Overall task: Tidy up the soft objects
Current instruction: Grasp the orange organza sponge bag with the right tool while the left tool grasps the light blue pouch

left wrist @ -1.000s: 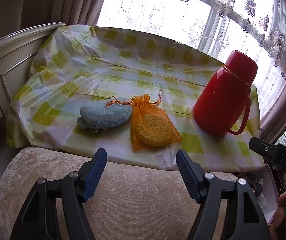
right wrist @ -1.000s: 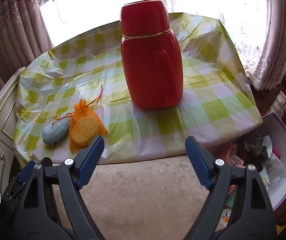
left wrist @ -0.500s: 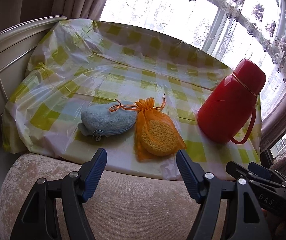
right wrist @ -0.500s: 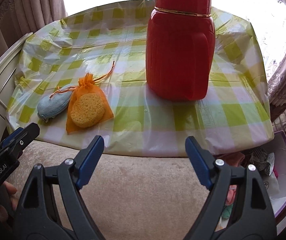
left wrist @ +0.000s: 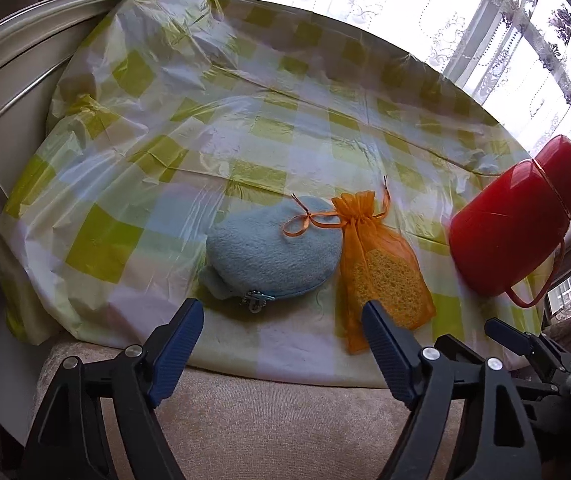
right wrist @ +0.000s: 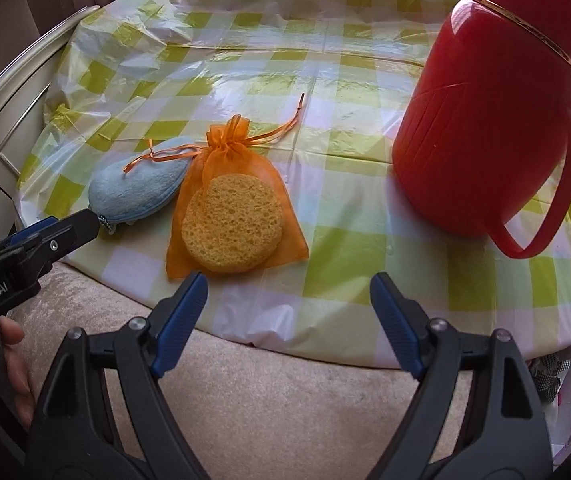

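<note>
A round tabletop (left wrist: 133, 216) under a yellow-green and white checked plastic cover carries three things. A pale blue fuzzy pouch (left wrist: 273, 252) with a small metal zip pull lies flat near the tabletop's near edge. Just beside it, touching its right side, lies a sheer orange drawstring bag (left wrist: 381, 264) with a round yellow sponge (right wrist: 231, 228) inside; the bag's gathered neck points toward the far edge, and one loop of its orange ribbon drapes across the top of the pouch. A red flask (right wrist: 489, 116) with a gold band and a loop handle stands upright near the right edge, well apart from the two soft things.

A beige cushioned seat (left wrist: 277, 420) runs along the near edge of the tabletop, below both cameras.

The left hand-held gripper (left wrist: 281, 344) has just been opening its jaws; they stand wide apart with nothing between them, above the near edge in front of the pouch and the bag. In the right wrist view its tip sits close to the zip end of the pouch, and whether it touches cannot be told. Fingers (right wrist: 9, 356) of the person holding it show at the lower left there.

The right hand-held gripper (right wrist: 289, 314) is also spread wide and empty, above the near edge just right of the orange bag, apart from it.
</note>
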Demonstrator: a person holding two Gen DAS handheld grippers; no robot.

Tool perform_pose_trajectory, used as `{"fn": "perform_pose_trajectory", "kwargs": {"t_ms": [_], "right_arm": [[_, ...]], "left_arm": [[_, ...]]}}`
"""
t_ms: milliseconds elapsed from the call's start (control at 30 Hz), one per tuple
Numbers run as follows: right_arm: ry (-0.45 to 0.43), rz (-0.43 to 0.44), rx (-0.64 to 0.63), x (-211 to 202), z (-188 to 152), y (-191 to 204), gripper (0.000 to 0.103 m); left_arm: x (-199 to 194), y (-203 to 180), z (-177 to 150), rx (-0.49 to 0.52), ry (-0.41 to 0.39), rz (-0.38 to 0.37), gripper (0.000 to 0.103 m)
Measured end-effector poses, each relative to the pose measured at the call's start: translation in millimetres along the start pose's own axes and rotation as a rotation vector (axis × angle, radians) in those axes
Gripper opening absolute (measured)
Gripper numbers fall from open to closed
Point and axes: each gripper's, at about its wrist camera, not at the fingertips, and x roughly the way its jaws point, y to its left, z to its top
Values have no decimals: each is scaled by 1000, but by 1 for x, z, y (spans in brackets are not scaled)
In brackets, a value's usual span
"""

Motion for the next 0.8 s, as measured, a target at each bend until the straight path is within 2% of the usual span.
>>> {"fn": "perform_pose_trajectory", "kwargs": {"t_ms": [133,333,500,600,800], "right_arm": [[20,18,-23,12,11,10,85],[68,47,-70,34,24,25,86],[106,53,-102,53,33,34,86],[124,49,-127,62,36,40,86],[132,40,-131,73,40,42,88]], "left_arm": [[13,2,10,26,38,-1,83],[39,-5,30,136,111,5,85],[61,-2,44,174,151,26,87],[77,1,49,190,201,10,88],[88,-3,49,234,209,12,88]]}}
